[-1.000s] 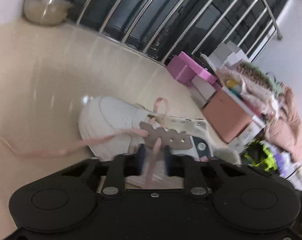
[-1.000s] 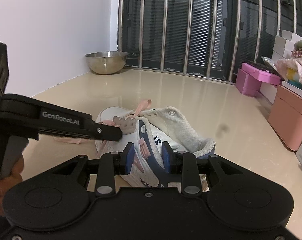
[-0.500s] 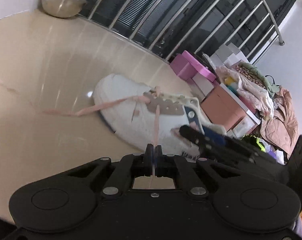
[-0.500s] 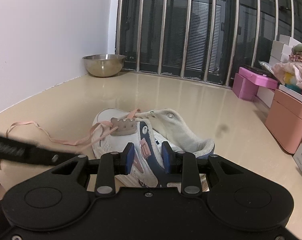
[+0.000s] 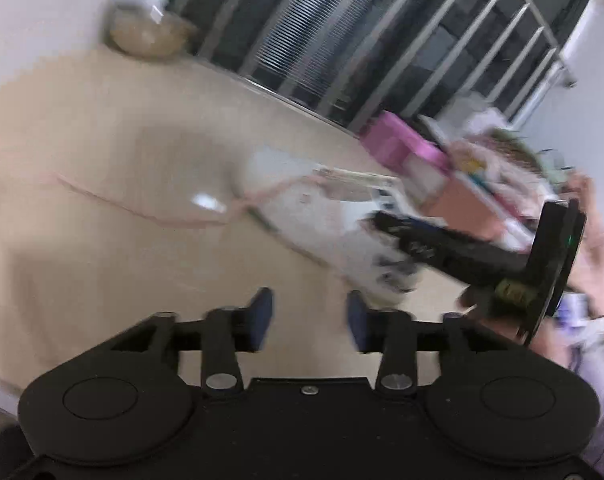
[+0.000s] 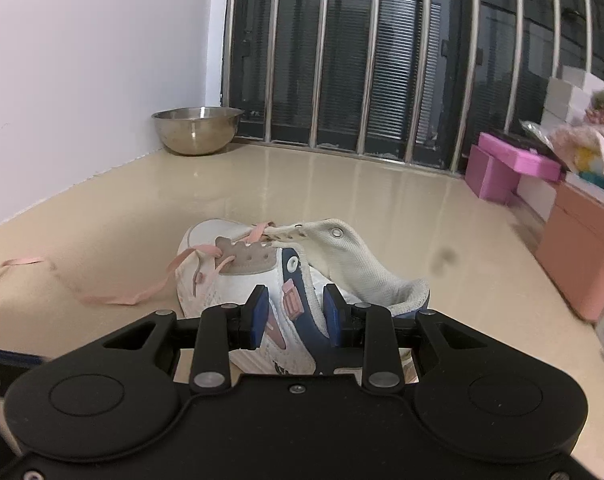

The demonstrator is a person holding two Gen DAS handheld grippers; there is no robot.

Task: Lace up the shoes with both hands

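A white sneaker (image 6: 237,276) with navy trim and a cream tongue lies on the beige floor. Its pink lace (image 6: 113,296) runs from the front eyelets and trails loose to the left across the floor. My right gripper (image 6: 295,316) is open, its blue pads on either side of the shoe's heel collar. The blurred left wrist view shows my left gripper (image 5: 308,320) open and empty, back from the sneaker (image 5: 322,216), with the lace (image 5: 141,210) lying on the floor. The right gripper's body (image 5: 454,244) reaches in at the shoe from the right.
A steel bowl (image 6: 195,130) stands by the wall at the far left. A barred window (image 6: 382,52) closes the back. Pink boxes (image 6: 506,168), an orange box (image 6: 582,252) and piled cloth line the right side.
My left gripper was shut on the pink lace half a second ago; it has now opened, let the lace go and pulled back left. The lace has dropped to the floor. The right gripper stays put.
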